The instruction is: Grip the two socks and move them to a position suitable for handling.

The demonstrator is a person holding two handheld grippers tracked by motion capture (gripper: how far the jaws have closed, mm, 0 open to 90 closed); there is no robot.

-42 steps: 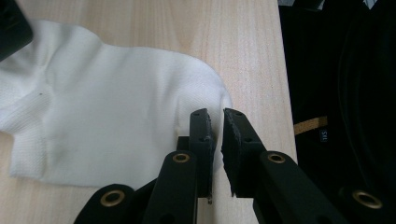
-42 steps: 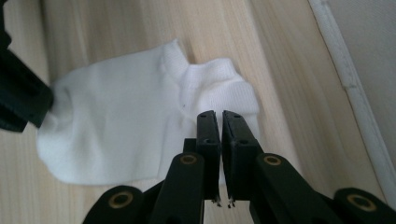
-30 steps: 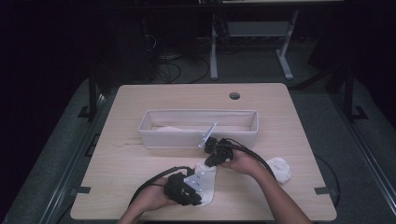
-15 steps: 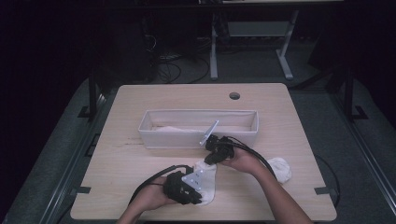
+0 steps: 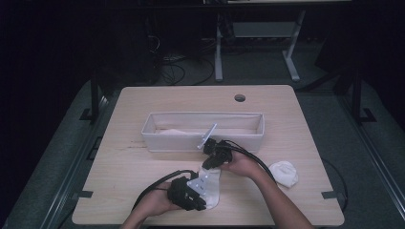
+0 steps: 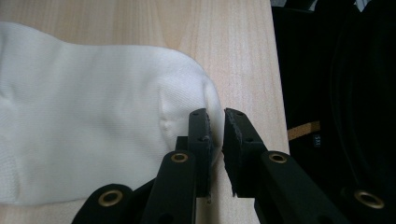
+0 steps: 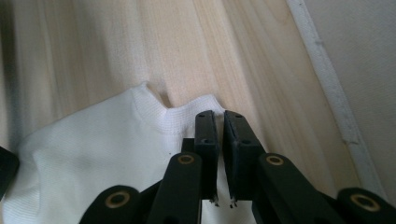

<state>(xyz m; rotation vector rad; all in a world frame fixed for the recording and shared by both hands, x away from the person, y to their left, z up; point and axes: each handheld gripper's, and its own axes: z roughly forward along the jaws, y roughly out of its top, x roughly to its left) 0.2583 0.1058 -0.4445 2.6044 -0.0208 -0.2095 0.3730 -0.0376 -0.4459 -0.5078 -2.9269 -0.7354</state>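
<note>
On the near part of the pale wooden desk, a white sock lies flat between the two hands, in front of the long white bin that stands across the middle of the desk.

At the left of the high view, the left tongs lie at the sock's near end. In the left gripper view the sock is a clean, creamy white knit with a fine ribbed weave, rounded at this end, with a small pucker in the cloth just beside the jaws. The left tongs are clenched on the sock's rounded edge, a thin fold of cloth pinched between the pads, and the wood of the desk runs on beyond.

Further right in the high view, the right tongs meet the sock's far end, close to the bin's front wall. In the right gripper view the sock shows its ribbed cuff, a narrow band with a shallow notch in its outline, lying flat on the wood. The right tongs are clenched on that cuff edge, the jaws almost together with the thin knit between them; the bin's white wall stands close on the right.

At the far right, a second white sock, balled up, sits on the desk, well apart from the flat one.
</note>
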